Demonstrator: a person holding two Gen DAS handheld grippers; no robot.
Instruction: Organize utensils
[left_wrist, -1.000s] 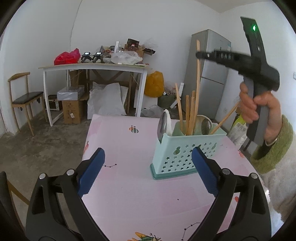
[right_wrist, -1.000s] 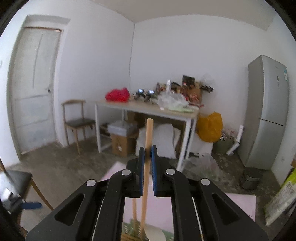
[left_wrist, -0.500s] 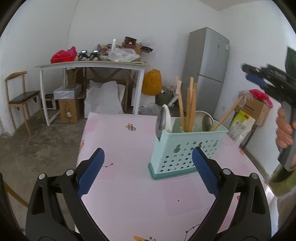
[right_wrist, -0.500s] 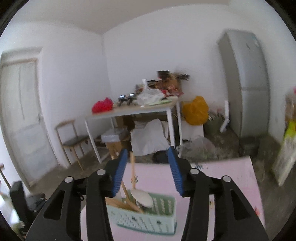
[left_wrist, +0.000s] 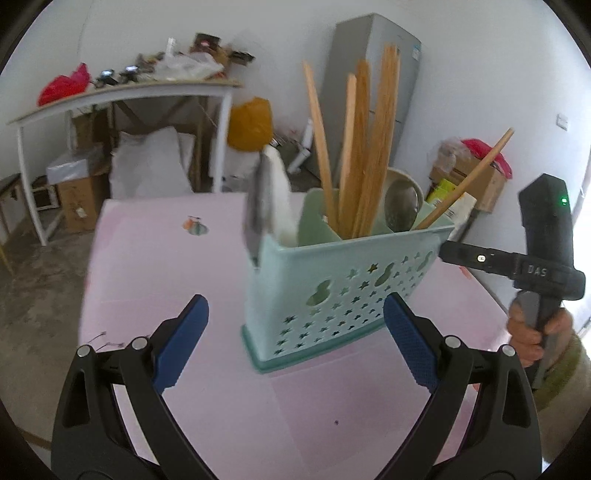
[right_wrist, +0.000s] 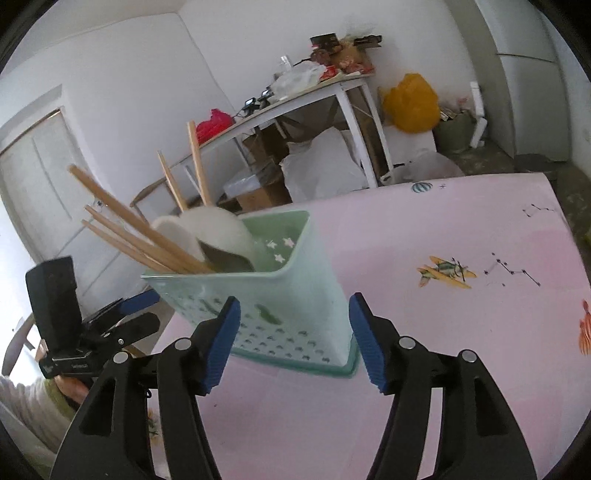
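Right tongs opening, empty, close to the caddy; left tongs wide, empty. A nudge could tip it (tall chopsticks lean) across the desk.

Soft, even daylight fills both views, bright on the white walls and casting only faint shadows on the pink table. Fisheye distortion bends the room toward black, vignetted corners. Motion blur smears the spoons and the caddy. Glare washes out the left wrist view's right edge.
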